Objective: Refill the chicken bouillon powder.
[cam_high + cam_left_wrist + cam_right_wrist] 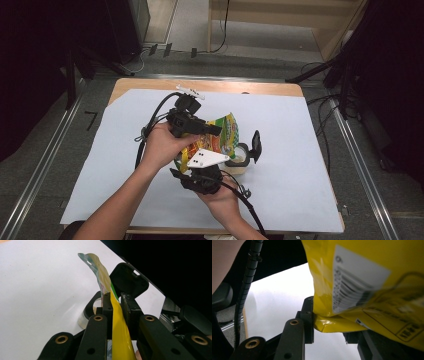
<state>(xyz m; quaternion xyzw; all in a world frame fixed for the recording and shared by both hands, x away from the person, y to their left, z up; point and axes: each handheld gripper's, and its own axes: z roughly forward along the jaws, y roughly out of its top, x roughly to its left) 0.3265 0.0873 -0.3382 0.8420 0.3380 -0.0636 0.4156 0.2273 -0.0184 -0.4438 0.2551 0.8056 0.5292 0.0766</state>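
At the table's middle, both grippers, left [212, 131] and right [192, 167], clamp the crinkly yellow plastic snack pouch [220, 137] above a clear lidded container [240, 159]; tilt gently, keeping both grips firm.

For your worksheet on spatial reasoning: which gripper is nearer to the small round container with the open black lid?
Right. The right gripper, shut on the yellow packet, sits right beside the container. The left gripper, also shut on the packet, is higher and farther back.
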